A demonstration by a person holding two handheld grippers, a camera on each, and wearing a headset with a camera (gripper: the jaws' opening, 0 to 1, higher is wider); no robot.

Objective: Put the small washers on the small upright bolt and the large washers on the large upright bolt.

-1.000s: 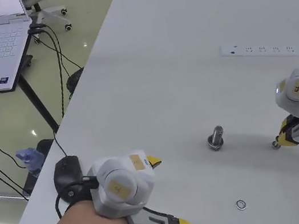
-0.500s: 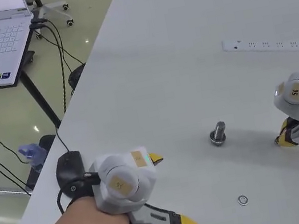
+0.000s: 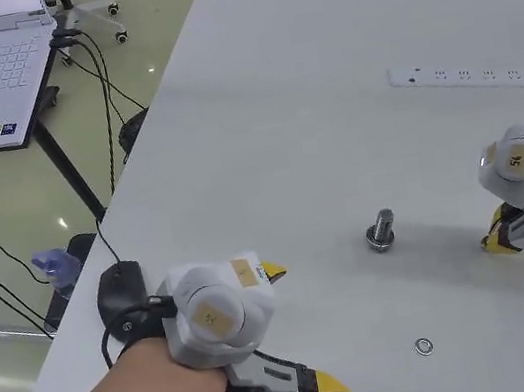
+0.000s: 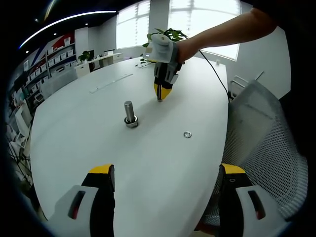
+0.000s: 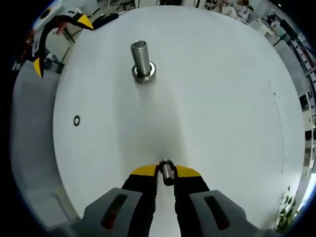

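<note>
Right tool [image 5: 166,170] clamps small bolt [image 5: 168,175]; left tool [image 4: 166,171] gapes wide; large bolt [image 4: 130,113] stands between.

Smooth matt wht table [image 3: 306,97], shiny metal large bolt [image 3: 381,231], small bolt [image 5: 167,173], washer [image 3: 424,346]

Your smooth white table [image 3: 281,132] carried a large upright steel bolt [image 3: 382,231], a small upright steel bolt [image 5: 167,173] well apart from it, one flat silver ring washer [image 3: 424,346] nearer you, a long white power strip [image 3: 477,79] beyond, and a black rounded device [image 3: 120,294] at its left edge.
</note>
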